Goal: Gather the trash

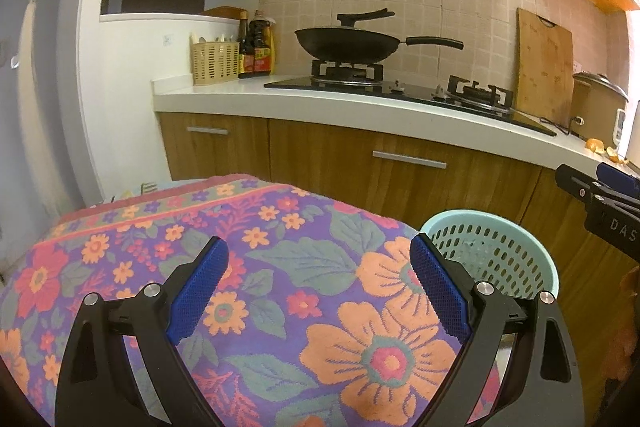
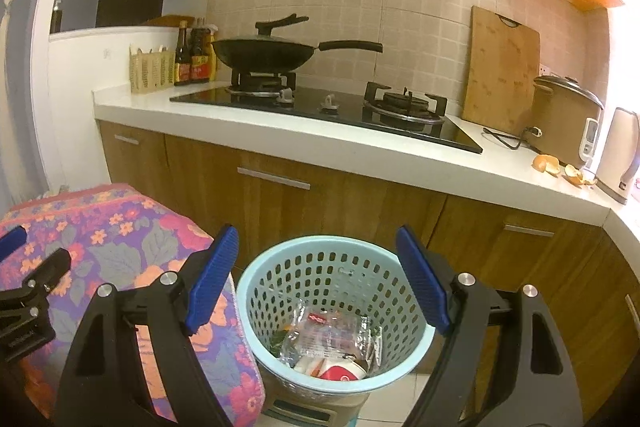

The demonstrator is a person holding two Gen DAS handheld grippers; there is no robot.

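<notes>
Hovering my right gripper (image 2: 316, 279) above the pale blue basket (image 2: 256, 307), fingers spread wide with nothing between them. Basket sits directly below and ahead of this gripper, on what looks like a box or stand on the floor, probably raised so drops are easy. Inside it: clear plastic wrappers (image 2: 328, 337) and a red-and-white cup or lid (image 2: 340, 373), so some trash is already collected.

My left gripper (image 1: 320, 283) is also spread, empty, hanging over a floral cloth (image 1: 248, 267) covering something bulky just left of the basket; can't tell what's under it.

Remaining trash, as I judge it: orange peels (image 2: 548, 163) on the bench, far ahead and to the right of my right gripper, next to the rice cooker (image 2: 564, 119) and kettle (image 2: 618, 151). Likely next reach goes there with the right gripper, since it's the nearer one. Peels are thin, curled and lie flat, so pinching low at an edge seems needed.
</notes>
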